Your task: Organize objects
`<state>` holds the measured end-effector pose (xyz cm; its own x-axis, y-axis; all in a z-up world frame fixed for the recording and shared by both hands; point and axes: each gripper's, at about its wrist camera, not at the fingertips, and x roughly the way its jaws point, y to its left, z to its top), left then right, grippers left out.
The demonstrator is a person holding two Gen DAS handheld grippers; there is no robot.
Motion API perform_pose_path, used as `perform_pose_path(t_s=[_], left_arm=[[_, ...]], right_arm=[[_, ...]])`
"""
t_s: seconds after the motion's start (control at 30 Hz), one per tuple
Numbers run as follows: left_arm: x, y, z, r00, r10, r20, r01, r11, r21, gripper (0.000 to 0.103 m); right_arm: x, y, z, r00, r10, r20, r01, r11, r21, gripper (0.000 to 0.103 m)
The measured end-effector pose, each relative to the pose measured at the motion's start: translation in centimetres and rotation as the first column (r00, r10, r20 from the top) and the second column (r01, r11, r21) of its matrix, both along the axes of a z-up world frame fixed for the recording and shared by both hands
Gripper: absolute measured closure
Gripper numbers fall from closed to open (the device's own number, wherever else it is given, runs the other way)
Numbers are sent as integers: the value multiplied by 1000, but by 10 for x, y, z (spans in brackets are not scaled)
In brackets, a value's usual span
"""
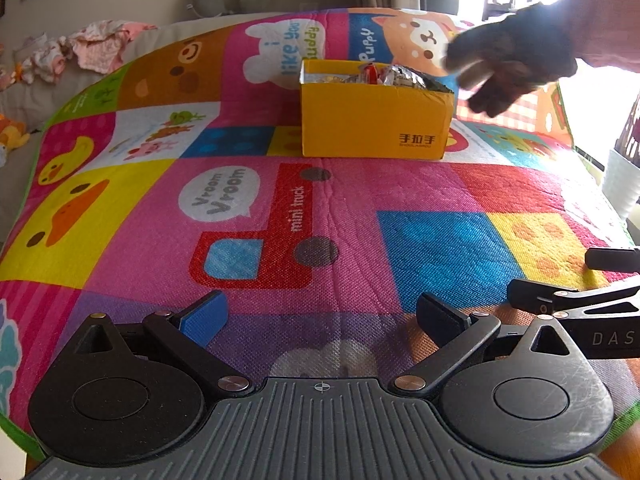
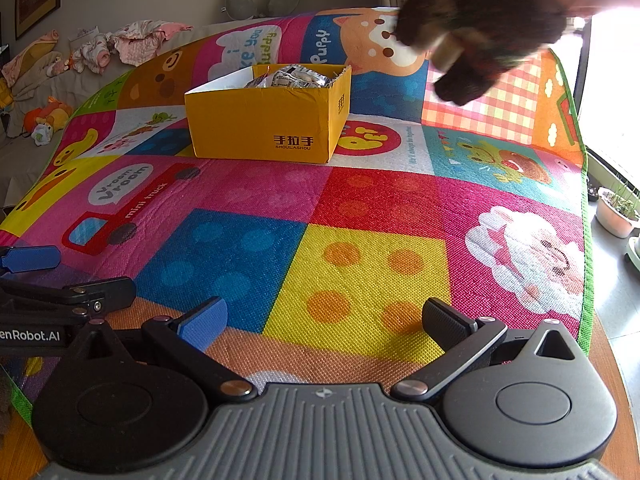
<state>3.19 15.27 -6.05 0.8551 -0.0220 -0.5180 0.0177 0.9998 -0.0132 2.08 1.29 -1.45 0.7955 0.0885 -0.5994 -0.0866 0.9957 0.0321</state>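
A yellow cardboard box (image 1: pixel 376 124) stands on the colourful play mat (image 1: pixel 280 208), holding several crinkled foil packets (image 1: pixel 394 76). It also shows in the right wrist view (image 2: pixel 264 124) with the packets (image 2: pixel 294 76) inside. My left gripper (image 1: pixel 322 314) is open and empty, low over the mat's near edge. My right gripper (image 2: pixel 324 322) is open and empty beside it. A black-gloved hand (image 1: pixel 510 60) hovers in the air to the right of the box, also in the right wrist view (image 2: pixel 476 28), with something pale between its fingers.
The right gripper's fingers (image 1: pixel 580 300) show at the left wrist view's right edge; the left gripper's fingers (image 2: pixel 60 280) at the right wrist view's left edge. Clothes and toys (image 2: pixel 100 48) lie beyond the mat. Plant pots (image 2: pixel 616 212) stand on the floor at right.
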Motion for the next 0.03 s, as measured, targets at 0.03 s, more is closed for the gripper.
perform_pose_path(t_s=[0.03], left_arm=[[0, 0, 0, 1000, 2, -1, -2, 1000, 2, 0]], right_arm=[[0, 0, 0, 1000, 0, 0, 0, 1000, 0, 0]])
